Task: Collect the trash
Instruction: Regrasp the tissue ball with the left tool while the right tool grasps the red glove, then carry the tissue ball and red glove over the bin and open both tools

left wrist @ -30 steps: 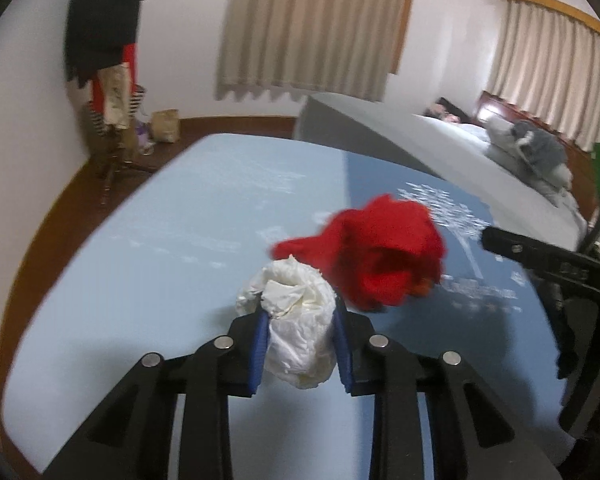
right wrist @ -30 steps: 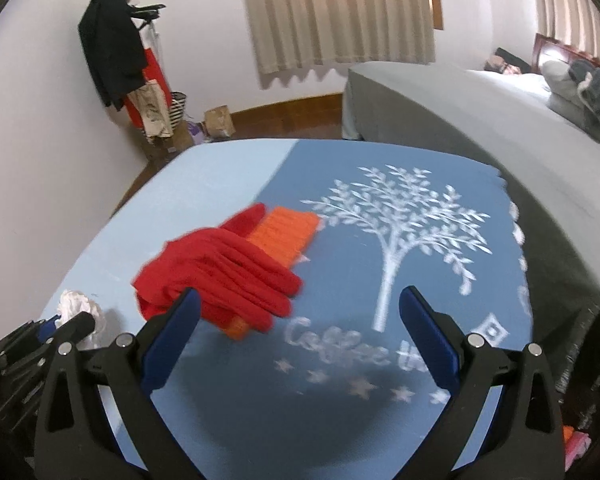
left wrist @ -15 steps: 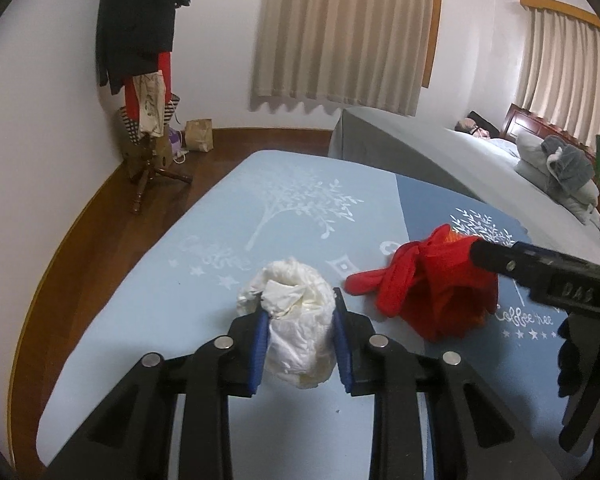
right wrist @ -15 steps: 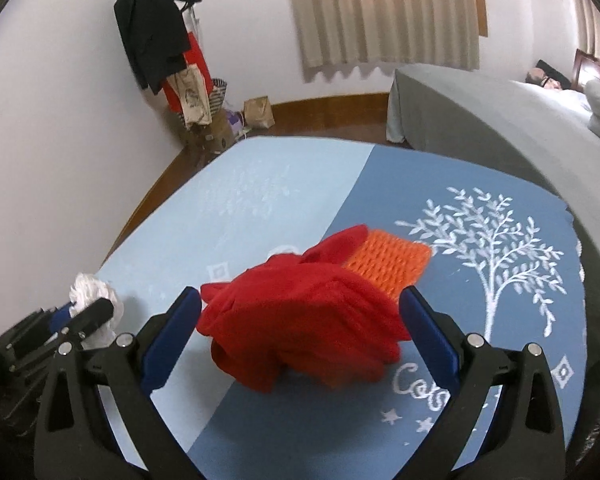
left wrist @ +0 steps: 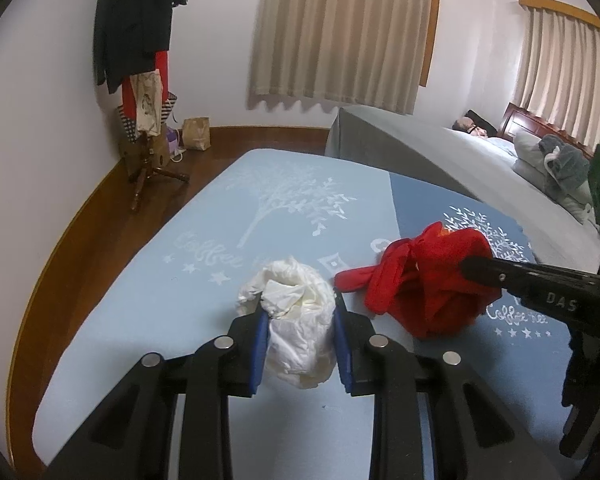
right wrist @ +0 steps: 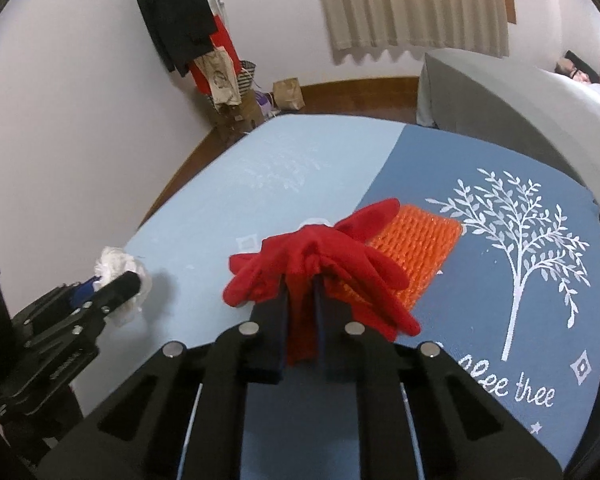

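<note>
Over the blue counter [left wrist: 148, 300], your left tongs [left wrist: 300, 312] clamp a crumpled white wad [left wrist: 296, 320], while your right tongs [right wrist: 302, 312] have closed tight on the red glove [right wrist: 312, 260] lying against the orange mesh [right wrist: 420, 240].

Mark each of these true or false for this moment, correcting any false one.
1. The left claw grips a crumpled white tissue. True.
2. The right claw stands wide open. False: it is shut on the red glove.
3. An orange knitted piece lies partly under the glove. True.
4. The tablecloth is plain green. False: it is two-tone blue with white tree prints.
</note>
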A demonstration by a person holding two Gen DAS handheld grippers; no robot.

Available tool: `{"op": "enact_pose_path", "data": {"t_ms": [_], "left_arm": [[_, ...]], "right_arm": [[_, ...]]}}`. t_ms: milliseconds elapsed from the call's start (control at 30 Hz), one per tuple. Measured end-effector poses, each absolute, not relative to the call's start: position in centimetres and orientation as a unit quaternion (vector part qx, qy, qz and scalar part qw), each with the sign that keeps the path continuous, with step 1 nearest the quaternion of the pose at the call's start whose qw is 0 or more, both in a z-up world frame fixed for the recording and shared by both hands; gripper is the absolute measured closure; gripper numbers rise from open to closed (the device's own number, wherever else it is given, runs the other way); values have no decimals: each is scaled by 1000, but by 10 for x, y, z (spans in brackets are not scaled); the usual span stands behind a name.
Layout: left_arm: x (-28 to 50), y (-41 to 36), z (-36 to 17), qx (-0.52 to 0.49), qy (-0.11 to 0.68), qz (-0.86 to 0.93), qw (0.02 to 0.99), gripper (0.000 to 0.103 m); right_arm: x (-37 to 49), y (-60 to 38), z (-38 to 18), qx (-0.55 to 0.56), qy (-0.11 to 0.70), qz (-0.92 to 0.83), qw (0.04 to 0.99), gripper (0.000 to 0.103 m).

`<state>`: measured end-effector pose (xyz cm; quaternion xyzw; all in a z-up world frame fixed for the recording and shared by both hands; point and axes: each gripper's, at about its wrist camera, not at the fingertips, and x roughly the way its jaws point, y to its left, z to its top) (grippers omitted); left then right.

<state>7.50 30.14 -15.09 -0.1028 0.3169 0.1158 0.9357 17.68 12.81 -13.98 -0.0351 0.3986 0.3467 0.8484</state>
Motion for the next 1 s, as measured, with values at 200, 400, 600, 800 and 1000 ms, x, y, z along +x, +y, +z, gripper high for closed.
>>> {"op": "enact_pose_path", "data": {"t_ms": [200, 400, 600, 800, 1000], "left_arm": [[73, 289, -140, -94, 308, 103, 941, 74], [76, 270, -127, -87, 297, 87, 947, 74], [81, 244, -110, -77, 283, 60, 954, 74], [89, 213, -98, -68, 273, 25, 959, 74], [95, 175, -91, -59, 268, -17, 961, 74]], "right_arm": [[169, 108, -119, -14, 380, 348, 857, 93], [162, 80, -99, -2, 362, 336, 870, 93], [153, 47, -84, 5, 346, 319, 882, 93], [143, 12, -76, 11, 336, 297, 894, 93], [132, -34, -73, 20, 331, 259, 907, 93]]}}
